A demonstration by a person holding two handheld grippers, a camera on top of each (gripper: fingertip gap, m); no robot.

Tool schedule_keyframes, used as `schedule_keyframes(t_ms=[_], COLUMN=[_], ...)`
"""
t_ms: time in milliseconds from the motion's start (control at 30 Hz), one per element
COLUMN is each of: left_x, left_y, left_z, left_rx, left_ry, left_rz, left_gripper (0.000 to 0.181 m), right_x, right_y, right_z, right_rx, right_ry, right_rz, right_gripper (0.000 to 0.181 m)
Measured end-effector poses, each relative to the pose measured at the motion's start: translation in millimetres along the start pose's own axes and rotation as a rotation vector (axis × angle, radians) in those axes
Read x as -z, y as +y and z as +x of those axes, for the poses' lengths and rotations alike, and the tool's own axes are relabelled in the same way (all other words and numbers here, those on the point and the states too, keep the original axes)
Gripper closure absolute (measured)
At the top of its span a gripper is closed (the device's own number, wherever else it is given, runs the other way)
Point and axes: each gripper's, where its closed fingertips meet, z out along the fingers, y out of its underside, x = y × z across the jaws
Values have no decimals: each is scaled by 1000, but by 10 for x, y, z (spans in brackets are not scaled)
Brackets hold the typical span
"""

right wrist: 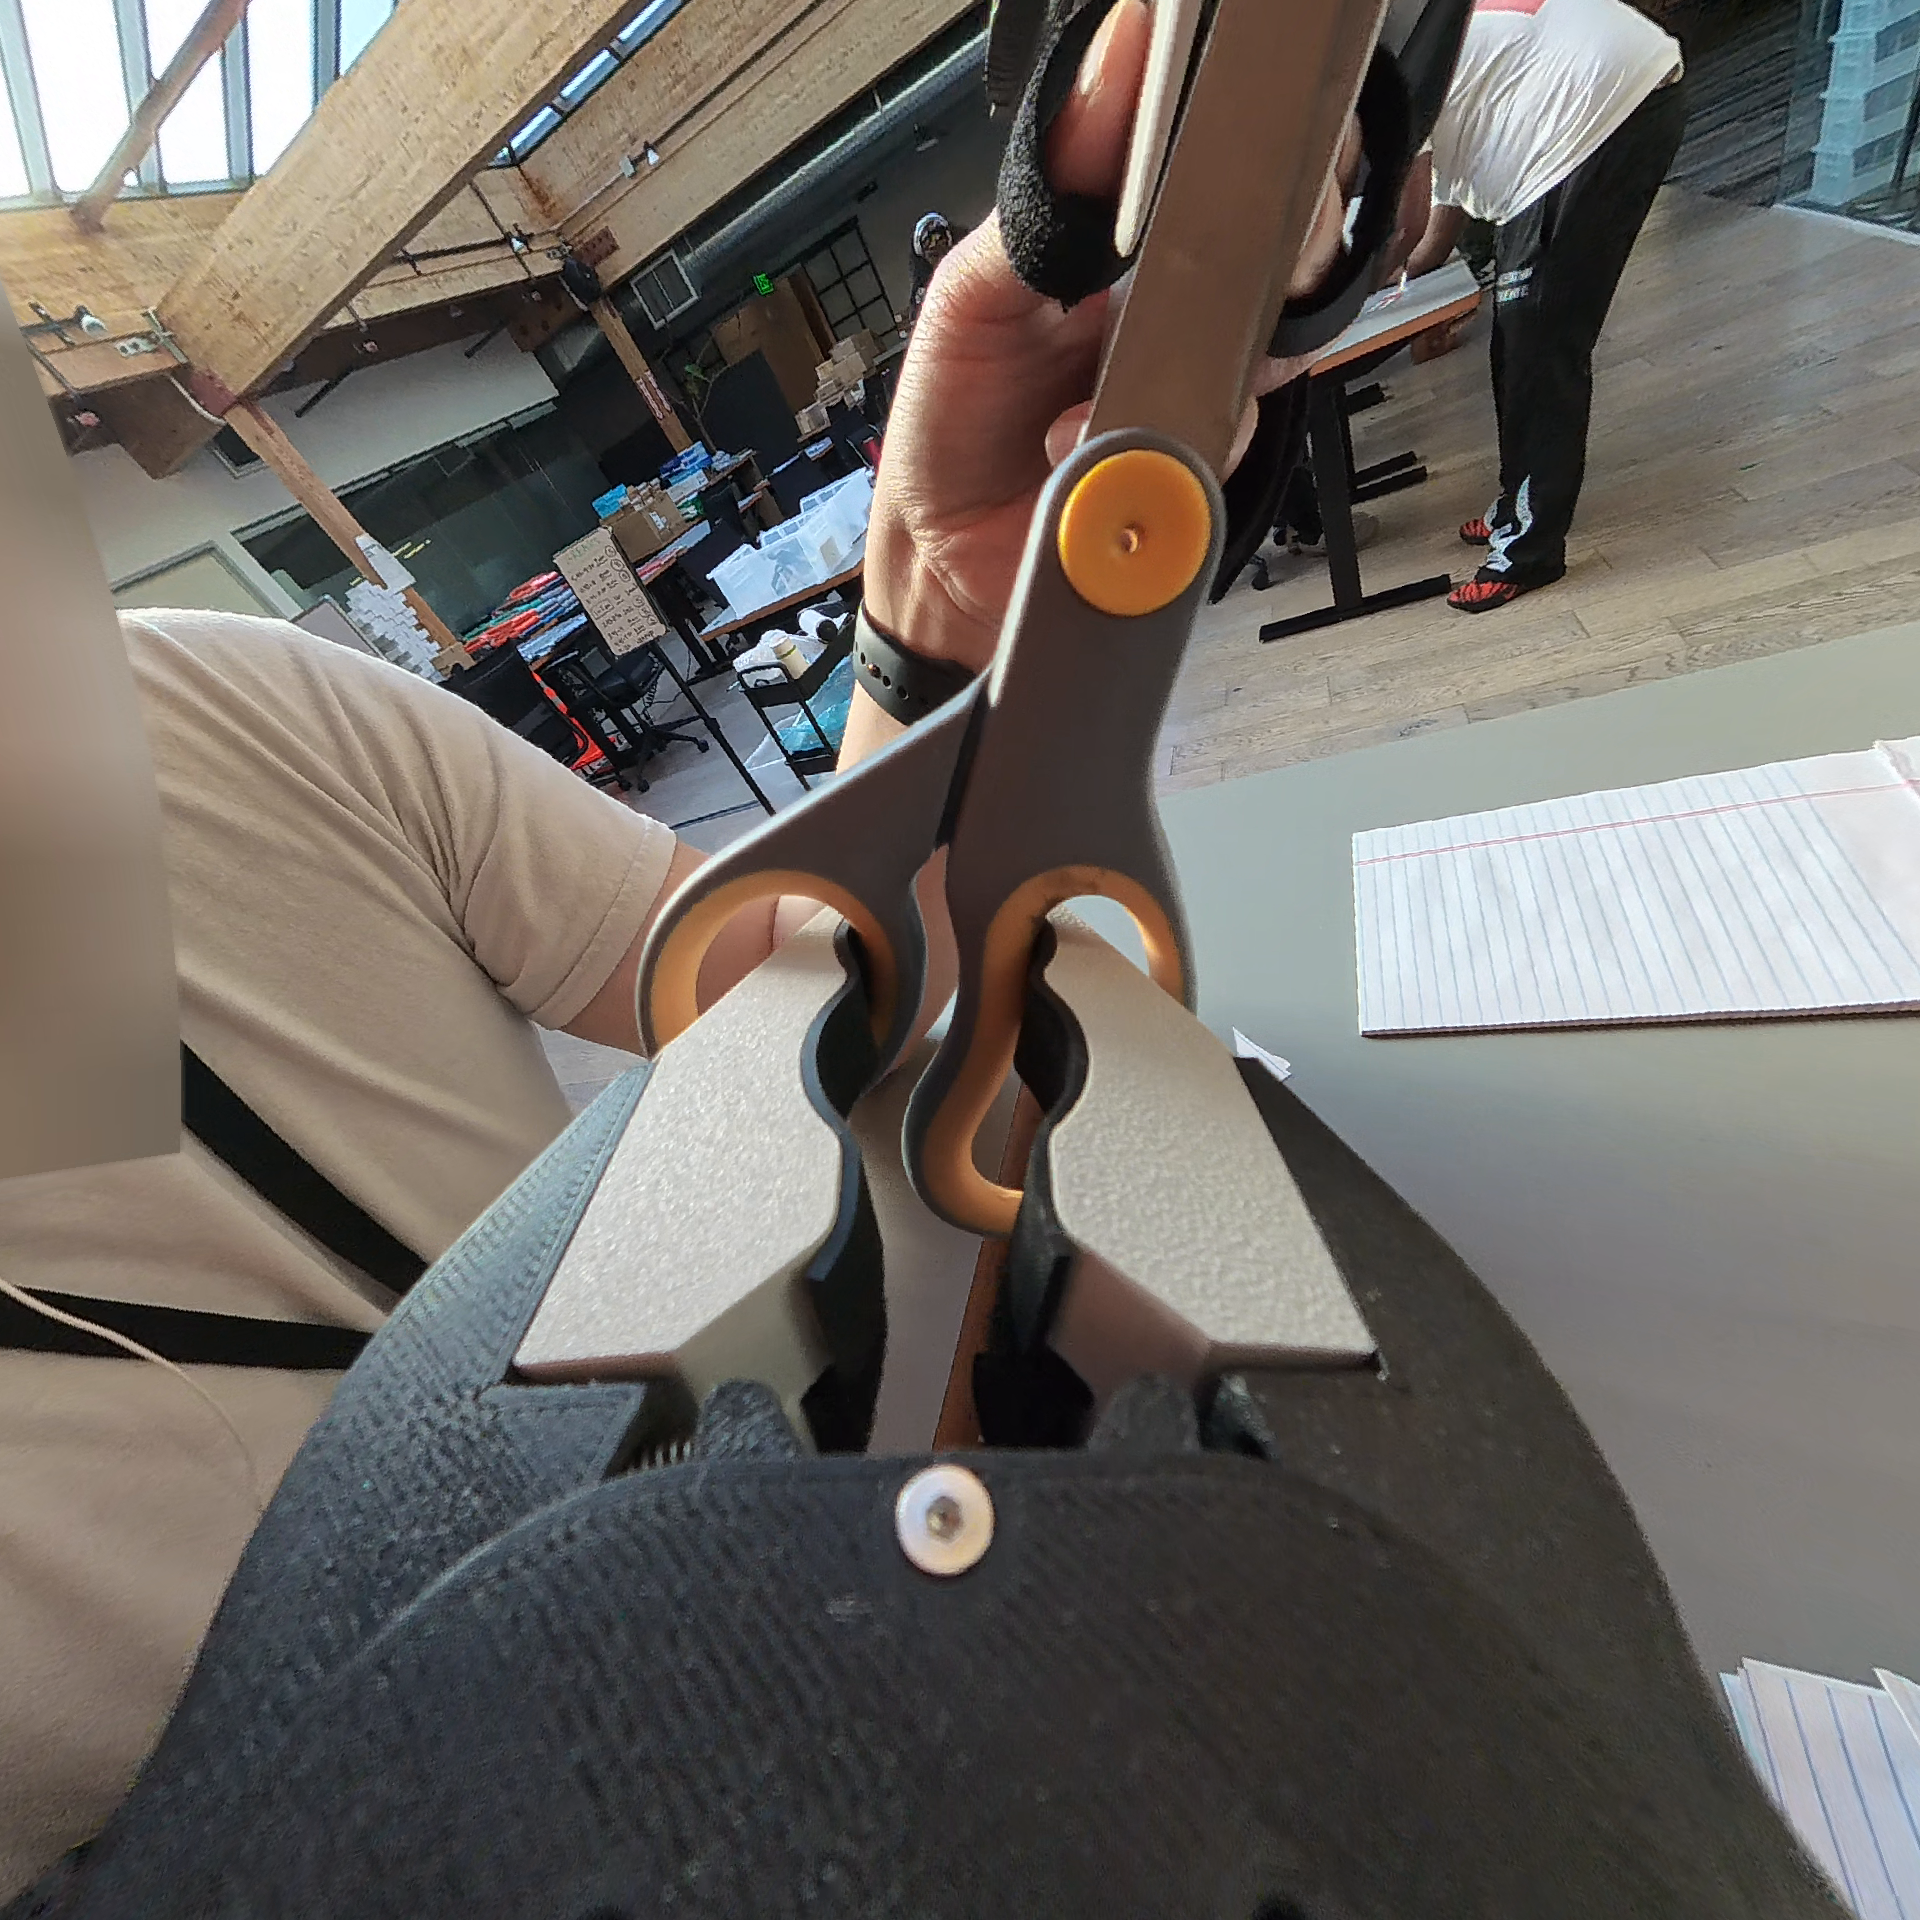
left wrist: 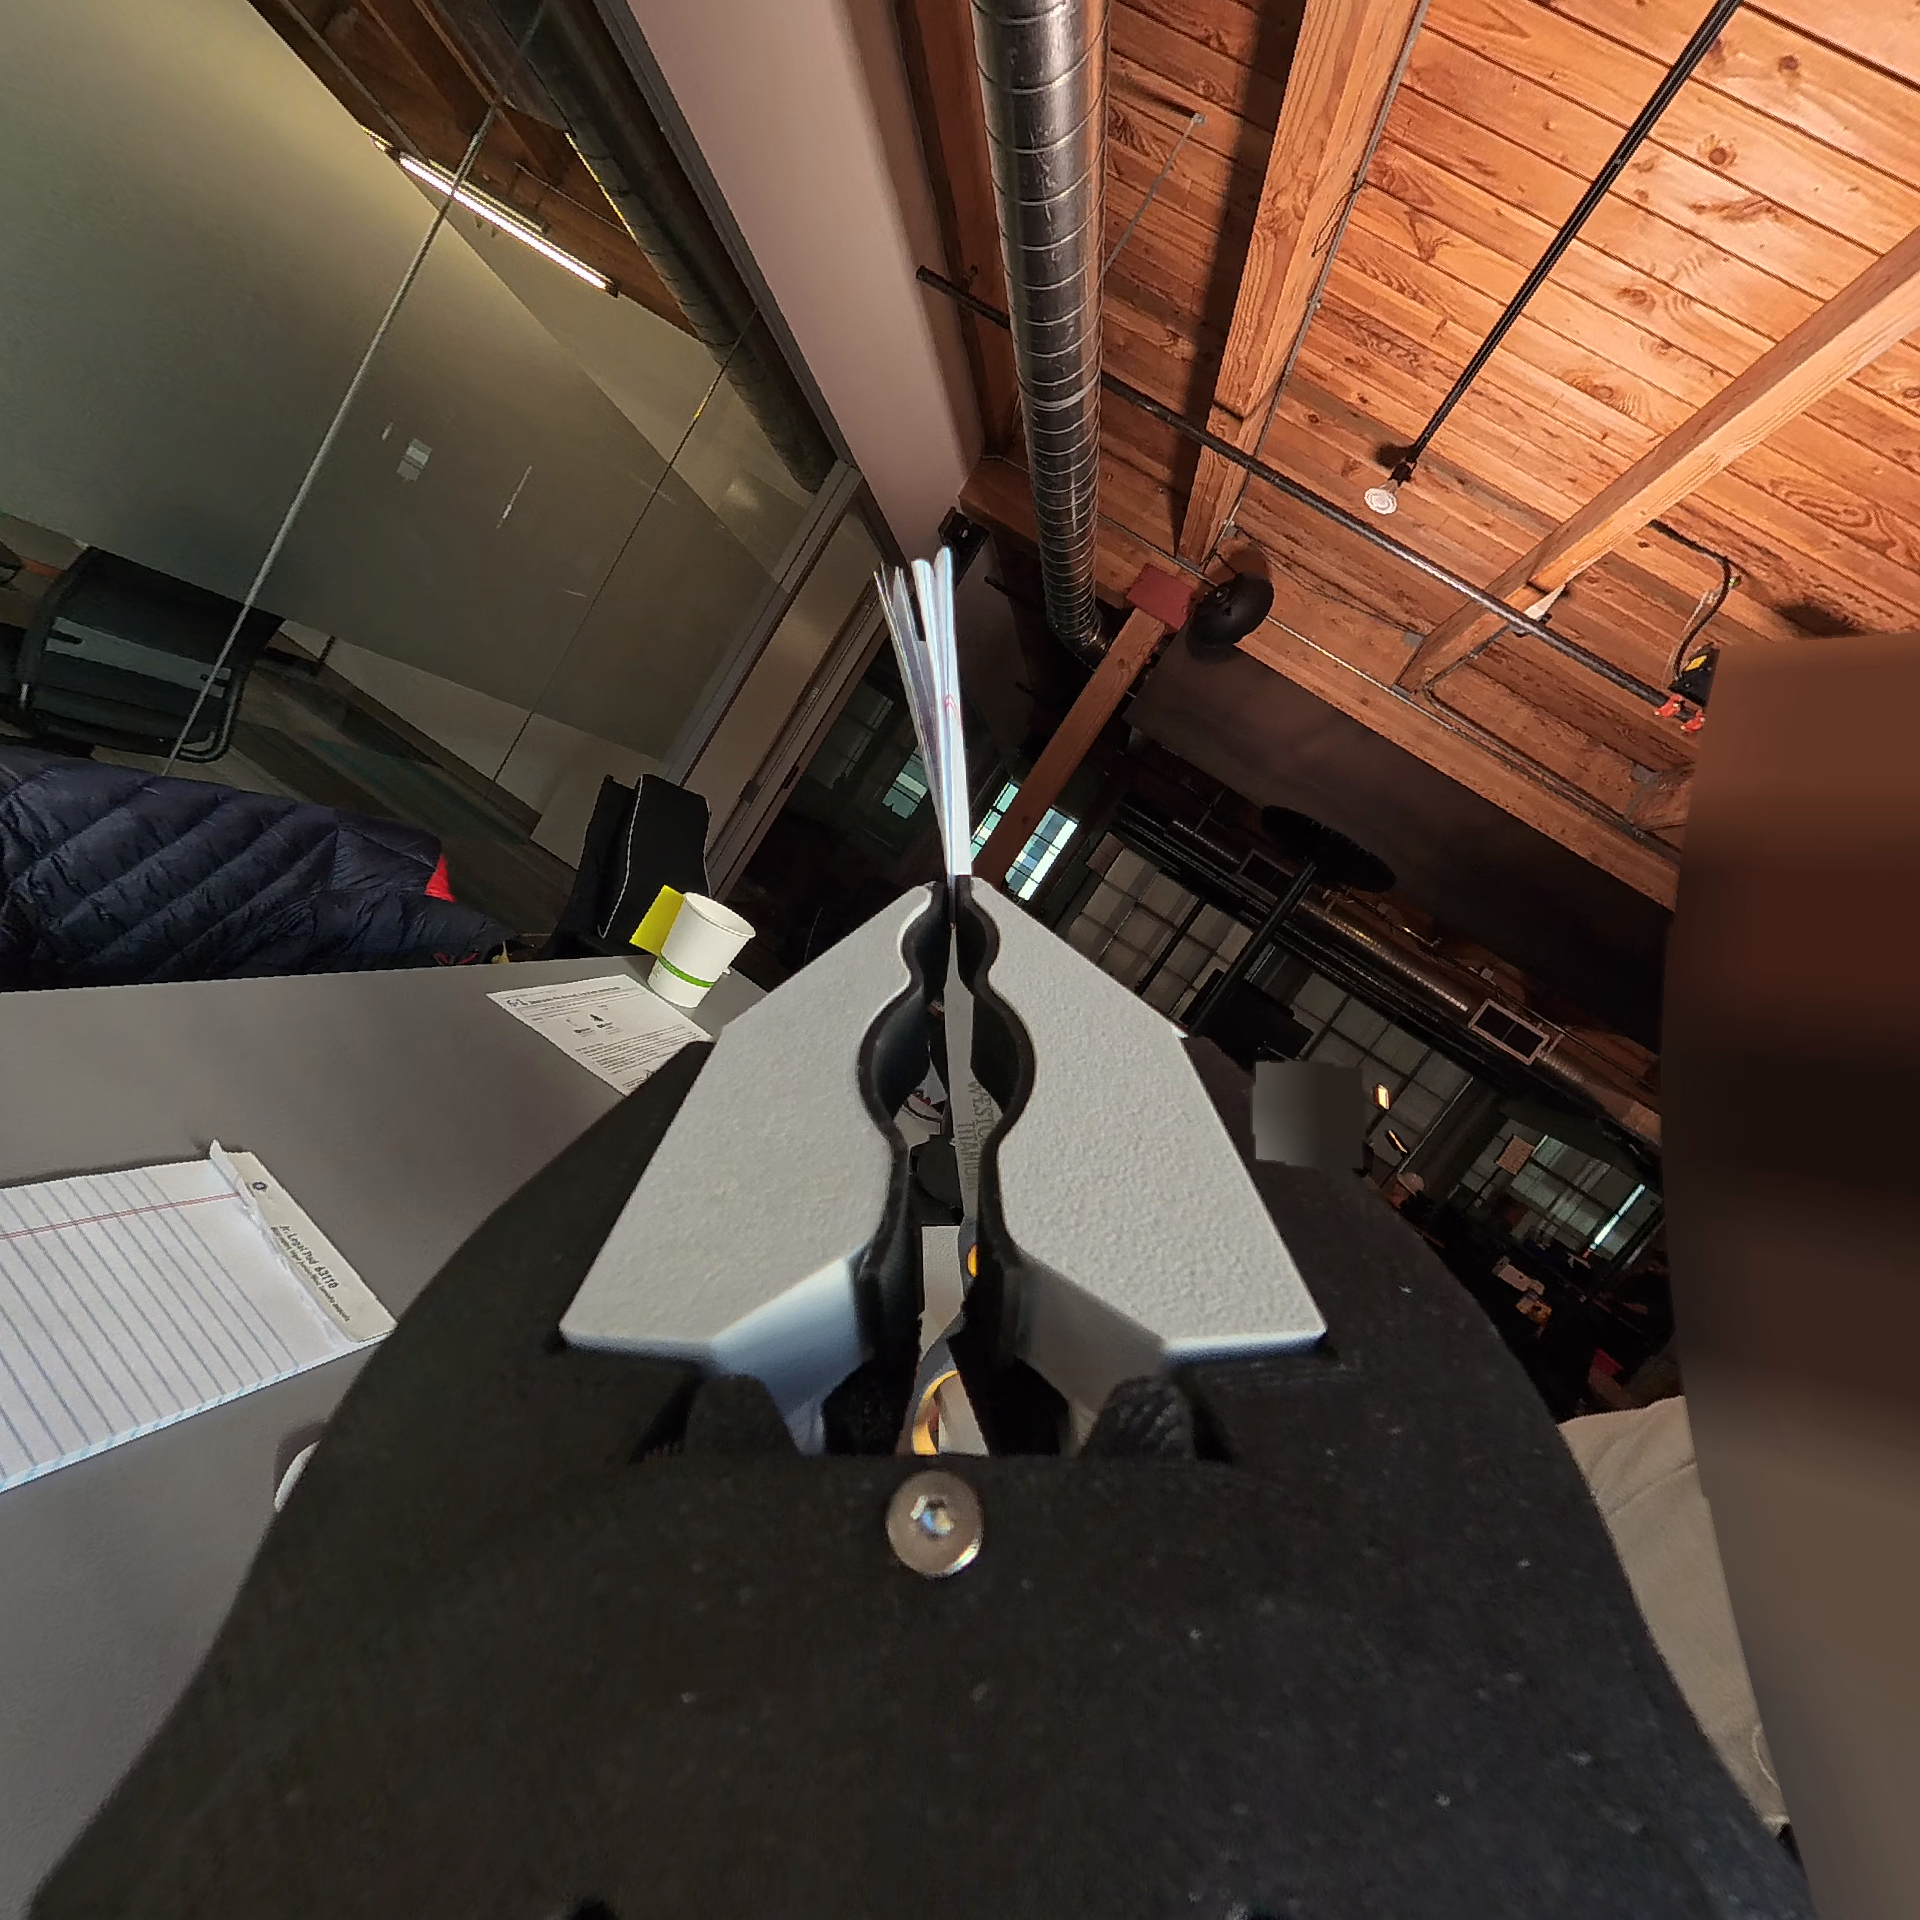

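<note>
A pair of grey scissors with orange-lined handles and an orange pivot (right wrist: 1135, 535) is held in the air between both grippers. My right gripper (right wrist: 951, 951) has one fingertip in each handle loop and pinches the loops' inner rims between them. The blades run up between black pads (right wrist: 1039, 223) of the left gripper, which a hand (right wrist: 966, 416) holds. In the left wrist view, my left gripper (left wrist: 951, 896) is shut on the blades, seen edge-on. The blade tips (left wrist: 935, 686) stick out past the fingers toward the ceiling and look blurred.
A grey table (left wrist: 312, 1070) carries a white lined pad (left wrist: 135, 1299), also in the right wrist view (right wrist: 1631, 904), a printed sheet (left wrist: 603, 1023) and a paper cup (left wrist: 698, 945). Lined paper pieces (right wrist: 1829, 1787) lie near. A beige-shirted person (right wrist: 343, 831) is close; another stands far off (right wrist: 1538, 312). My right fingertips sit around 15 cm from my left ones.
</note>
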Motion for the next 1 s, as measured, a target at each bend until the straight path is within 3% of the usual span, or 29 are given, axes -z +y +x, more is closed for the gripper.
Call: schedule_keyframes(t_ms=[800,1000], left_x=[10,7], left_y=[-10,22], left_z=[44,-1], left_rx=[-30,-54], left_ry=[-8,-32], left_rz=[-8,-31], left_gripper=[181,181], right_x=[-52,-65], right_y=[21,2], right_z=[74,34], right_rx=[40,13], right_ry=[17,-99], right_rz=[18,91], right_gripper=[160,159])
